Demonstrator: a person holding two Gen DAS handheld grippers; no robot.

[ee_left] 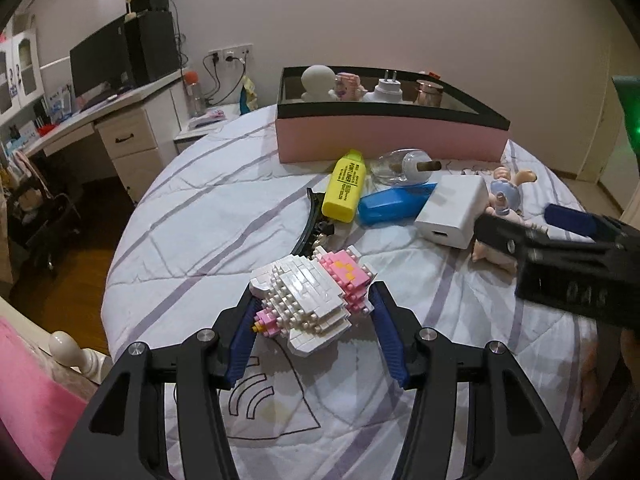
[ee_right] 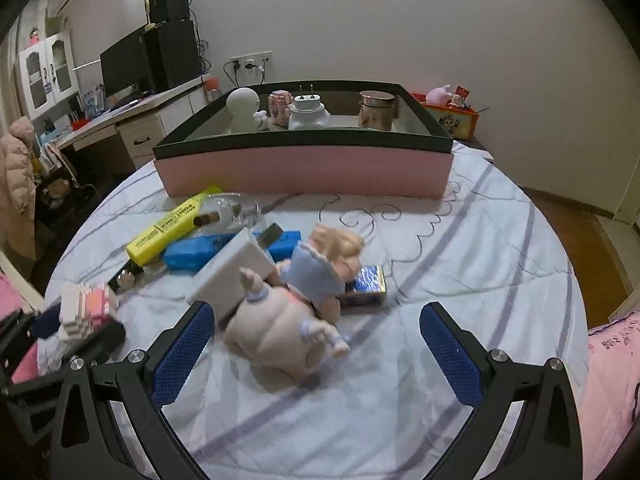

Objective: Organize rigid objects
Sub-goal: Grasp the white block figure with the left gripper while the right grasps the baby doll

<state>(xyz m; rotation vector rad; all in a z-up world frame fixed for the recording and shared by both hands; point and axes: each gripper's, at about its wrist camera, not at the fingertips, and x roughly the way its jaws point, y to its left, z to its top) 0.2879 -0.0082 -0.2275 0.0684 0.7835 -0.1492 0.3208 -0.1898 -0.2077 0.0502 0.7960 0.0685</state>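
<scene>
My left gripper [ee_left: 312,308] is closed around a white and pink block-built figure [ee_left: 312,296], its blue pads touching both sides, on the bed. My right gripper [ee_right: 316,344] is open, with a beige doll figure [ee_right: 280,336] lying between its pads. A second doll in a blue dress [ee_right: 320,264] lies just beyond. A white charger block [ee_right: 232,276], a blue case [ee_right: 208,252], a yellow highlighter [ee_right: 168,232], a clear glass bottle [ee_right: 232,210] and a small blue box [ee_right: 366,284] lie scattered on the bed. The pink box with a black rim [ee_right: 304,168] stands behind them.
The pink box holds a white round-headed figure [ee_right: 244,108], a white plug adapter [ee_right: 308,112], a small pink item [ee_right: 280,106] and a copper tin [ee_right: 376,110]. A black hair clip [ee_left: 310,216] lies near the highlighter. A desk with monitor [ee_left: 100,64] is left; the floor is beyond the bed edge.
</scene>
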